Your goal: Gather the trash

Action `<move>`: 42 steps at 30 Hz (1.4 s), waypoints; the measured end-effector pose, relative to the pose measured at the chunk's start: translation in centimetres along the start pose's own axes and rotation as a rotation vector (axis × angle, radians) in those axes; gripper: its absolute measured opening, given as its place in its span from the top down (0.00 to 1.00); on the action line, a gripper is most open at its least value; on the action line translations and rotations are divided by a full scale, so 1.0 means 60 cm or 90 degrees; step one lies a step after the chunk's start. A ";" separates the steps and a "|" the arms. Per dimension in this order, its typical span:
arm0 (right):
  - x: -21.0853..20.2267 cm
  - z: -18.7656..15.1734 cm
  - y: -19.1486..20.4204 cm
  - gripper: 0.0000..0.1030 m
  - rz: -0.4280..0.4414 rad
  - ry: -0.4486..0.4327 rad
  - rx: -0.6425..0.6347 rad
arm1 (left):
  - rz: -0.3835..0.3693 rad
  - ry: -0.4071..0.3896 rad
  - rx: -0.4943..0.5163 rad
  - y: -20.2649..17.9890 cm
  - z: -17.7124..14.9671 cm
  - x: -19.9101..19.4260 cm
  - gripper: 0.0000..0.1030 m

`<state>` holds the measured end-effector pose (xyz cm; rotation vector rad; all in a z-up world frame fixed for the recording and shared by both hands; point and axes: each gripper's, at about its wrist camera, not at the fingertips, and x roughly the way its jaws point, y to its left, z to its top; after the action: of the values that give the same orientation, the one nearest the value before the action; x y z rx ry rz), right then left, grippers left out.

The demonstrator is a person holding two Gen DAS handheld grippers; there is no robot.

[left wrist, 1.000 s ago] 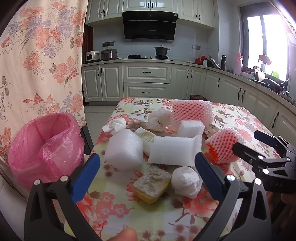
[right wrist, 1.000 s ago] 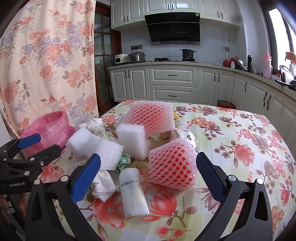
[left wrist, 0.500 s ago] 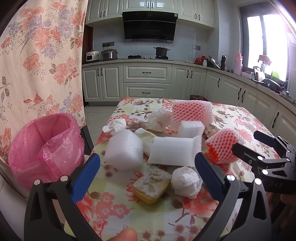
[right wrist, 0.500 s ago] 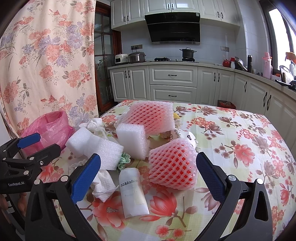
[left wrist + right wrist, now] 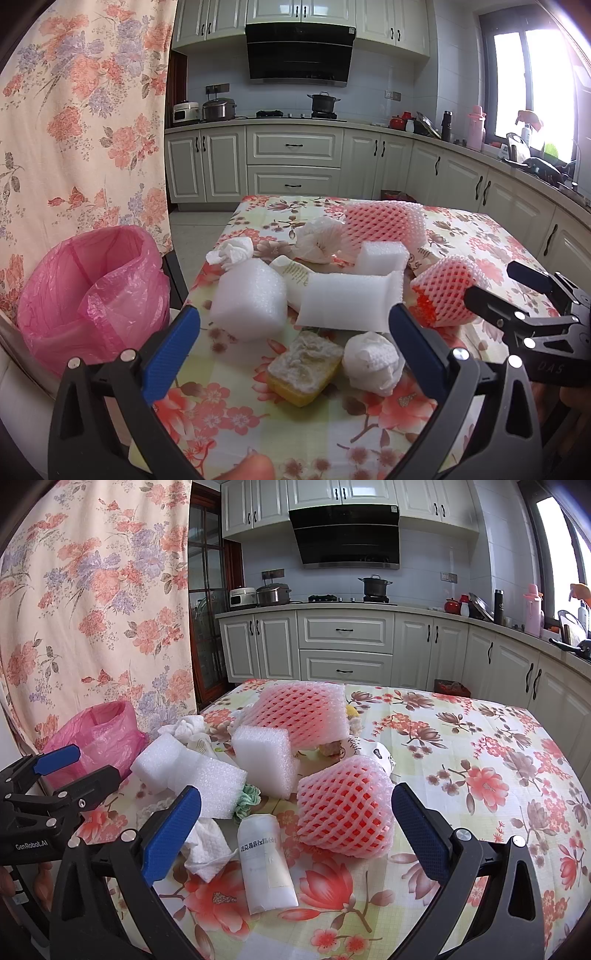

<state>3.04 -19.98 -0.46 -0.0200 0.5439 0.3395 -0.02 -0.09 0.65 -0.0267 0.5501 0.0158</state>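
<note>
Ahead of me, a black lidded pot (image 5: 323, 102) sits on the stove under a black range hood (image 5: 299, 51); a floral curtain (image 5: 81, 118) hangs to my left.

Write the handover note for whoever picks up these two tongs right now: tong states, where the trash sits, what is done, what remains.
Left tongs: open, empty, over the near table edge.
Right tongs: open, empty, facing the small red foam net.
Trash all on the table: white foam blocks, large pink foam net, crumpled tissues, yellow sponge, white tube.
Pink bag stands open beside the table's left edge.
Done: nothing visibly collected; the bag's inside is hard to see.
Left: every piece goes into the bag.
</note>
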 end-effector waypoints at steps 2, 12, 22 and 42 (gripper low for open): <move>0.000 0.001 0.000 0.06 0.000 0.000 0.000 | 0.001 0.000 0.001 0.000 0.000 0.000 0.04; 0.000 0.001 0.001 0.06 -0.002 0.000 -0.002 | 0.001 -0.003 -0.003 0.005 0.001 -0.003 0.04; 0.000 0.000 0.000 0.06 -0.001 0.001 -0.001 | 0.002 -0.004 -0.002 0.005 0.001 -0.002 0.04; 0.005 -0.004 -0.006 0.06 -0.005 0.012 0.001 | -0.001 0.003 -0.001 0.010 -0.001 0.000 0.04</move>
<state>3.28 -20.27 -0.85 -0.0242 0.5619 0.3324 -0.05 0.51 0.58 -0.0286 0.5552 0.0150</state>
